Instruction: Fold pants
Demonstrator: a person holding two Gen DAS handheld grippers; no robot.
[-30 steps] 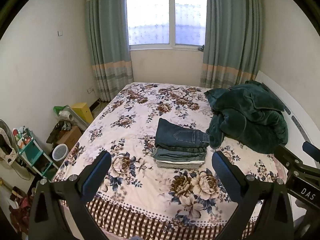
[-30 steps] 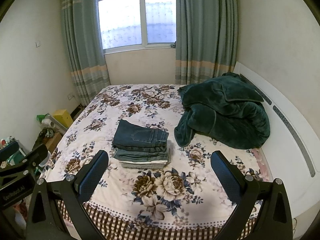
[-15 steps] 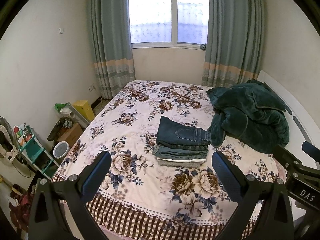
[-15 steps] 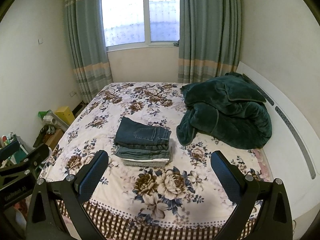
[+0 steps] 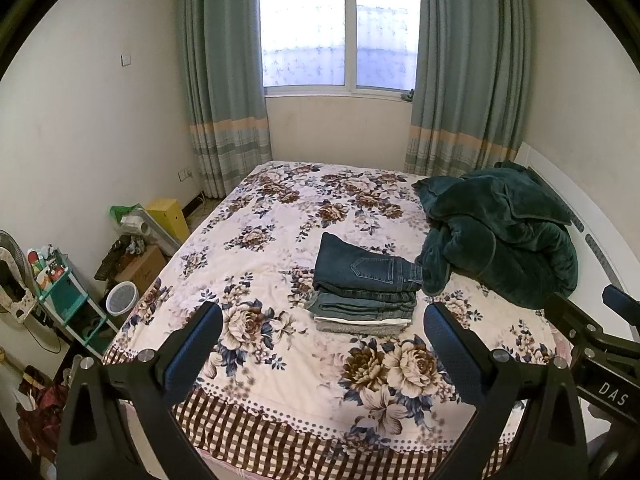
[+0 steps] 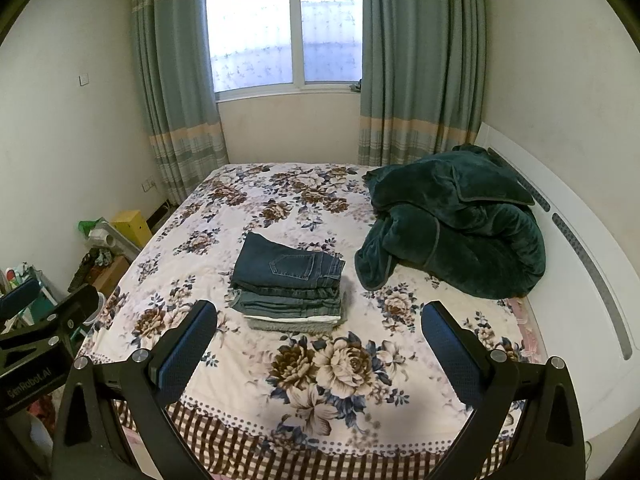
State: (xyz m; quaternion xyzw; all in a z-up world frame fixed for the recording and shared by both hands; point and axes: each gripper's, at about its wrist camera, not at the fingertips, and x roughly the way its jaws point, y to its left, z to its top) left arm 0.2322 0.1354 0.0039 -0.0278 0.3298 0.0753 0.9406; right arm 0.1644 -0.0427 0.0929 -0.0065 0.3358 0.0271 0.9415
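So, folded pants [image 5: 366,270] sit atop a neat stack of jeans [image 5: 362,304], center of frame on the floral bed [image 5: 256,248], just left of a dark green blanket [image 5: 504,236]. Left claw [image 5: 322,344] w/ jaws spread wide, empty, low in frame. Right claw [image 6: 318,342] likewise wide apart, holding nothing. Window [image 6: 286,28] at top center.
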